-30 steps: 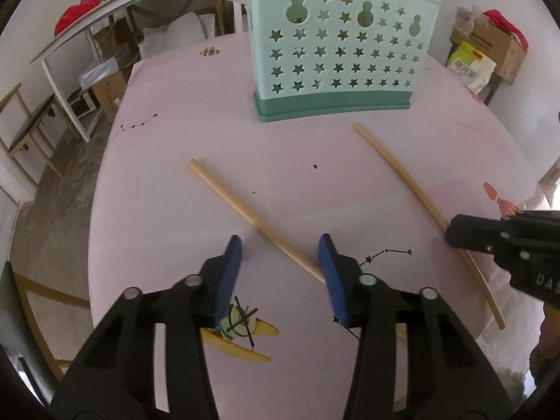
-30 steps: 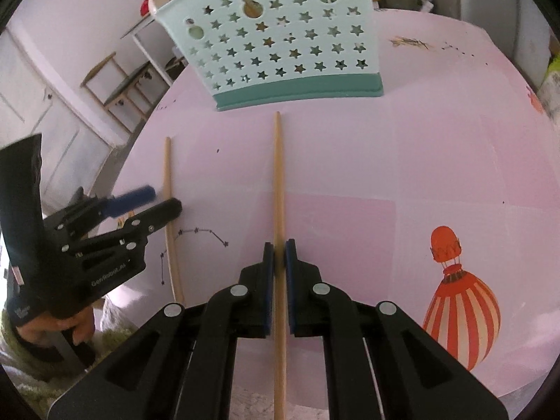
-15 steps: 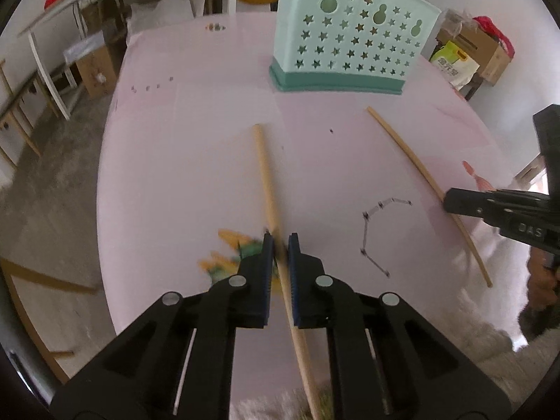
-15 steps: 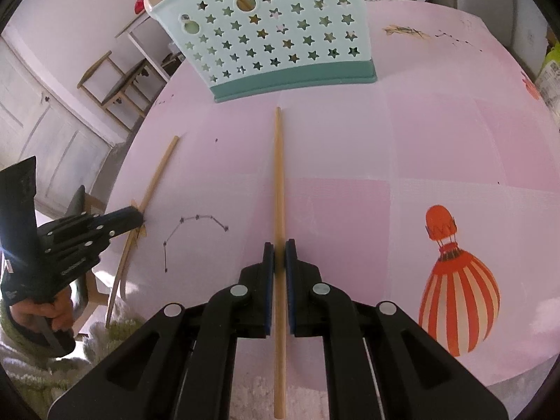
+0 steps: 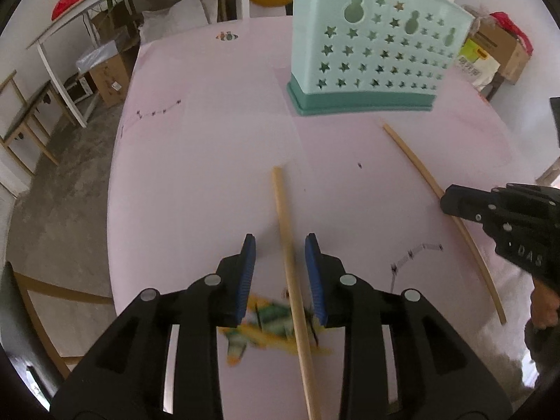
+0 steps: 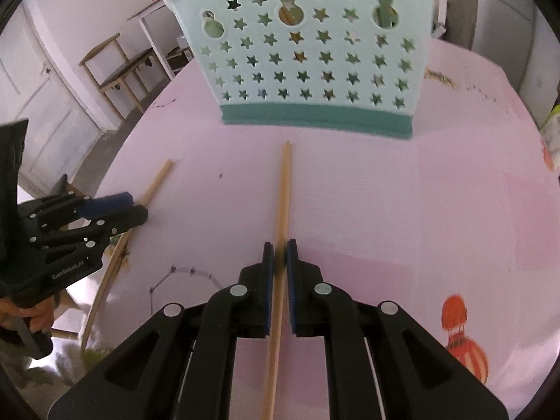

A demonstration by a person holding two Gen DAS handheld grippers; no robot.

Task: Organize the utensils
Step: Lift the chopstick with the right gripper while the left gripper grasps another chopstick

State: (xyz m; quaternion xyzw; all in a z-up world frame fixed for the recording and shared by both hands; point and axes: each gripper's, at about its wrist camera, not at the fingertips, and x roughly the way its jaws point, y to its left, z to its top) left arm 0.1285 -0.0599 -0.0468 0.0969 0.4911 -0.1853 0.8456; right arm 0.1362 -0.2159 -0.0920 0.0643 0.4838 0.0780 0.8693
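Note:
Two long wooden chopsticks lie over a pink table. My left gripper [image 5: 280, 266] is open, its blue pads either side of one chopstick [image 5: 285, 231] without touching it. My right gripper [image 6: 279, 266] is shut on the other chopstick [image 6: 284, 192], whose tip points at the mint star-holed utensil basket [image 6: 308, 56]. The basket [image 5: 371, 52] stands upright at the far side of the table. The right gripper and its chopstick [image 5: 423, 178] show at the right of the left wrist view; the left gripper [image 6: 119, 206] and its chopstick [image 6: 157, 182] show at the left of the right wrist view.
The pink table [image 5: 210, 140] has printed pictures: a balloon [image 6: 462, 329] at the right, a yellow-green figure [image 5: 259, 322] under the left gripper. Its edge drops to a concrete floor at the left. A chair [image 6: 119, 66], shelves and boxes [image 5: 500, 45] stand around the room.
My left gripper was shut on its chopstick half a second ago and has opened around it. My right gripper, still shut on its chopstick, has moved closer to the basket.

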